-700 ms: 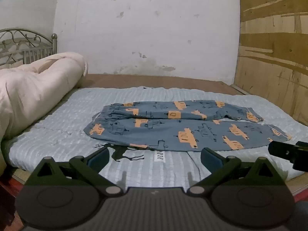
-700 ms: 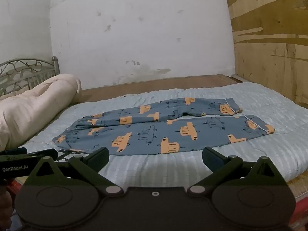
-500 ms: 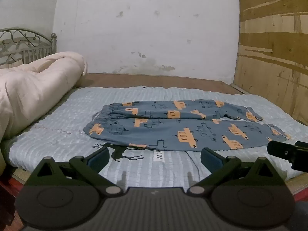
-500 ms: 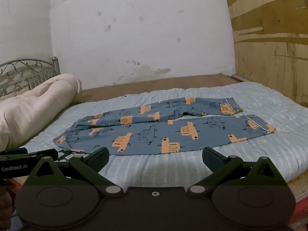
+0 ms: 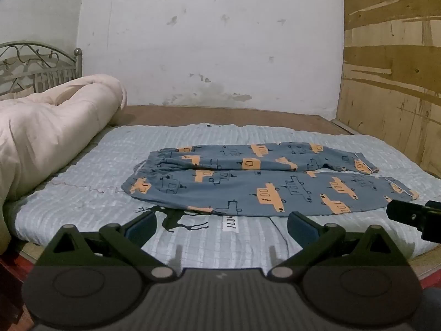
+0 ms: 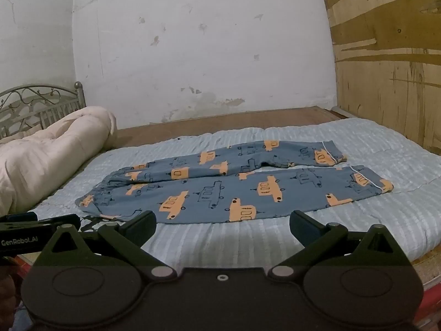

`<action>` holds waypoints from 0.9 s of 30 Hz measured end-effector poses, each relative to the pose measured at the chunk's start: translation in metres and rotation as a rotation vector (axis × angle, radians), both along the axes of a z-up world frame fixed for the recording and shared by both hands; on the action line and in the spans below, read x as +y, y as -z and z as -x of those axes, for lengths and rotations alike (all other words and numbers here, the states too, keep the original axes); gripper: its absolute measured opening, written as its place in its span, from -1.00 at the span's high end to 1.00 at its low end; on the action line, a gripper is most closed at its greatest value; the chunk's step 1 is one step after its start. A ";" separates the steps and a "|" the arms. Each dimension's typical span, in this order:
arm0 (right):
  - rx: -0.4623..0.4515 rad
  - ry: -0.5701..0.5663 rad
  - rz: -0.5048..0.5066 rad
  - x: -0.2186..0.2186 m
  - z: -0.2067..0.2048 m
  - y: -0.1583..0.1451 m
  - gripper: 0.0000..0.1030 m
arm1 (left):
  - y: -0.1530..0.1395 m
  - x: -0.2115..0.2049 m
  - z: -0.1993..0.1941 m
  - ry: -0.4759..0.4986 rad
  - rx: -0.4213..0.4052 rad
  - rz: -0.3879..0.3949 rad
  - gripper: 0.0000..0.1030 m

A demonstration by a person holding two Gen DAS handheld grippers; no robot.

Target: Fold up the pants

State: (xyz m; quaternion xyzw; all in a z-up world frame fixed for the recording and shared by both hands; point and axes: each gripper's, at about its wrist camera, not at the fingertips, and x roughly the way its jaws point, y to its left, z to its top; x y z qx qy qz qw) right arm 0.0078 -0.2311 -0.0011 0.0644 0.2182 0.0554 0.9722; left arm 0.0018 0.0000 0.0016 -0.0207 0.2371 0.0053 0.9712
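Pants (image 5: 261, 182), one pair, lie flat on the bed (image 5: 193, 248); left gripper (image 5: 222, 222) and right gripper (image 6: 222, 222) both gape wide, empty.

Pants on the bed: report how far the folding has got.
Done: the pants lie spread flat on the blue mattress cover, both legs side by side, unfolded. In hand: nothing; the left gripper and right gripper hover open at the near edge, short of the cloth. Left: every fold.
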 end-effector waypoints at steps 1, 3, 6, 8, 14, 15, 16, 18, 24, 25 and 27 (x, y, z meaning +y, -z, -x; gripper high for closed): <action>0.001 -0.002 -0.002 0.000 0.000 0.000 -0.99 | 0.000 0.000 0.000 0.001 -0.001 0.002 -0.99; 0.003 -0.004 -0.001 0.000 0.001 -0.002 -0.99 | 0.000 0.000 0.000 0.001 -0.001 0.001 -0.99; 0.004 -0.005 0.002 0.000 -0.001 0.000 -0.99 | -0.001 0.000 0.000 -0.001 -0.001 0.002 -0.99; 0.005 -0.007 0.002 -0.002 -0.001 -0.001 -0.99 | -0.002 0.000 0.000 -0.001 -0.004 0.001 -0.99; -0.002 -0.007 0.003 -0.003 -0.001 -0.002 -0.99 | -0.002 -0.001 0.000 -0.002 -0.004 -0.001 -0.99; -0.003 -0.007 0.003 -0.003 -0.001 -0.002 -0.99 | -0.002 0.000 0.001 -0.001 -0.005 -0.001 -0.99; -0.003 -0.007 0.004 -0.002 0.000 -0.002 -0.99 | -0.002 0.000 0.001 -0.001 -0.005 -0.001 -0.99; -0.003 -0.008 0.004 -0.002 0.000 -0.002 -0.99 | -0.003 0.000 0.002 0.000 -0.006 -0.001 -0.99; -0.003 -0.010 0.003 -0.002 -0.001 -0.002 -0.99 | -0.004 -0.002 0.004 0.005 -0.010 -0.004 -0.99; -0.004 -0.011 0.003 -0.002 0.000 -0.002 -0.99 | -0.004 -0.003 0.005 0.006 -0.009 -0.005 -0.99; -0.005 -0.012 0.001 -0.002 0.001 -0.003 -0.99 | -0.004 -0.003 0.005 0.008 -0.008 -0.005 -0.99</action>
